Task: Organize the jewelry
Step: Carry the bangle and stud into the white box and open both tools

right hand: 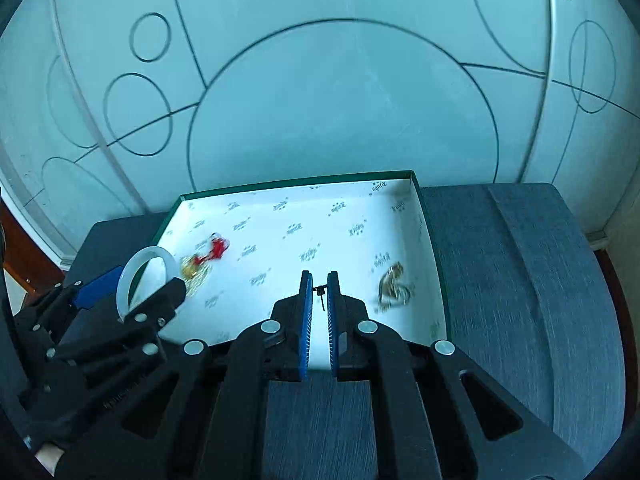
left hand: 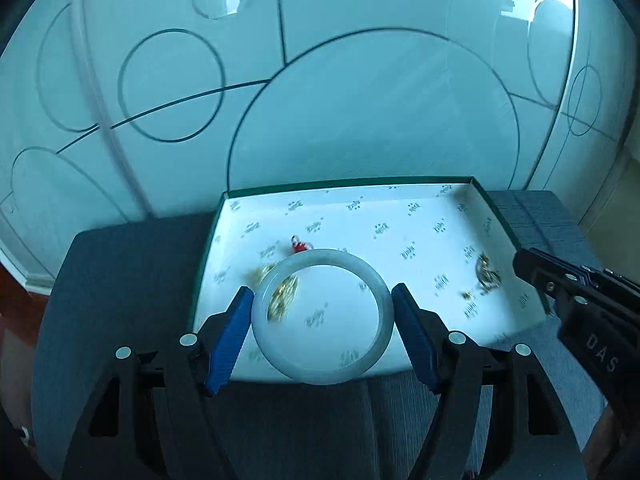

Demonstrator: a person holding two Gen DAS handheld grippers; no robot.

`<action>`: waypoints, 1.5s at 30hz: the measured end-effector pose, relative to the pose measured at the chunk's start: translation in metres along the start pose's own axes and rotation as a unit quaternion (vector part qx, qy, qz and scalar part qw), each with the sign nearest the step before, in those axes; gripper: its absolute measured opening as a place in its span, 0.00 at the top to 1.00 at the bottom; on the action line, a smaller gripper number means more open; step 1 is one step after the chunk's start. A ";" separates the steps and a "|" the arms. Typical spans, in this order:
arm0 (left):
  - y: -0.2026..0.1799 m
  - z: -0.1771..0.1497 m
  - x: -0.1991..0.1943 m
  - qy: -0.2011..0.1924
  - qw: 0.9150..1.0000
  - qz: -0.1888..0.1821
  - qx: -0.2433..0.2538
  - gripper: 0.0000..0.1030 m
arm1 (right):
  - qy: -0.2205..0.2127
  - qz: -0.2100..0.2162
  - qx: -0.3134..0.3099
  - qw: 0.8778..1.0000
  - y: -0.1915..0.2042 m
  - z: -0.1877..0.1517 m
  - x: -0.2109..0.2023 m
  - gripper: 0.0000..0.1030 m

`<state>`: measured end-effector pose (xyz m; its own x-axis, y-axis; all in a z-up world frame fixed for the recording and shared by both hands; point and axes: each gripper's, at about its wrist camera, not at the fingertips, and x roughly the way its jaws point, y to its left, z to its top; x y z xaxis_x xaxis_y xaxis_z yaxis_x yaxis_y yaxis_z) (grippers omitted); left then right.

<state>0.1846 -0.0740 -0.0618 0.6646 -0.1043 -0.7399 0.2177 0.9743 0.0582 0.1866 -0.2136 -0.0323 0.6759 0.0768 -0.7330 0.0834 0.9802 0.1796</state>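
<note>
My left gripper (left hand: 322,294) is shut on a pale jade bangle (left hand: 280,280) and holds it over the near left part of a green-rimmed box with a white printed lining (left hand: 400,216). The bangle also shows in the right wrist view (right hand: 132,268). My right gripper (right hand: 319,280) is shut on a small dark earring (right hand: 320,292) over the box's near side (right hand: 400,216). In the box lie a gold chain (left hand: 284,296), a red charm (left hand: 298,245) and a gold and silver cluster (left hand: 486,272). The same cluster appears in the right wrist view (right hand: 394,286).
The box rests on a dark blue-grey cushioned surface (right hand: 520,280). A frosted glass wall with dark circle lines (left hand: 360,100) stands right behind it. My right gripper's black body (left hand: 580,304) is at the box's right edge in the left wrist view.
</note>
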 end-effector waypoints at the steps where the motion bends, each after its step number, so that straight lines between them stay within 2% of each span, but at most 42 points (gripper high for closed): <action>1: -0.001 0.002 0.005 0.002 1.000 0.002 0.002 0.32 | 0.005 -0.001 0.003 1.000 -0.002 0.003 0.009 0.93; 6: -0.004 0.010 0.047 0.023 1.000 0.015 0.005 0.32 | 0.030 -0.002 0.027 0.999 -0.017 0.010 0.047 0.93; 10: -0.005 0.012 0.071 0.037 0.999 0.011 -0.001 0.32 | 0.049 -0.004 0.042 0.998 -0.027 0.009 0.071 0.93; 18: -0.009 0.013 0.095 0.056 0.998 0.005 0.001 0.32 | 0.064 -0.008 0.046 0.997 -0.030 0.007 0.091 0.92; 20: -0.008 0.013 0.099 0.063 0.998 0.004 0.000 0.32 | 0.063 -0.010 0.047 0.997 -0.029 0.005 0.093 0.90; 22: -0.008 0.013 0.100 0.066 0.998 0.003 0.003 0.32 | 0.060 -0.010 0.048 0.997 -0.029 0.005 0.092 0.78; 23: -0.008 0.013 0.100 0.067 0.998 0.002 0.005 0.32 | 0.056 -0.010 0.048 0.997 -0.027 0.005 0.090 0.77; 27: -0.009 0.017 0.087 0.050 0.999 0.003 0.010 0.27 | 0.042 -0.006 0.049 0.998 -0.028 0.008 0.075 0.76; 29: -0.008 0.023 0.072 0.040 0.999 -0.009 0.007 0.27 | 0.031 -0.006 0.048 0.998 -0.029 0.009 0.061 0.76; 35: -0.008 0.029 0.031 0.008 1.000 -0.013 0.014 0.27 | 0.009 -0.010 0.053 0.999 -0.038 -0.004 0.015 0.72; 45: 0.009 -0.017 -0.029 0.010 1.000 -0.014 -0.008 0.27 | 0.013 -0.022 0.066 0.998 -0.057 -0.060 -0.042 0.72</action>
<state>0.1555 -0.0585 -0.0510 0.6439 -0.1277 -0.7544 0.2250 0.9740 0.0271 0.1092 -0.2619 -0.0513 0.6504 0.0410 -0.7585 0.2085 0.9506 0.2301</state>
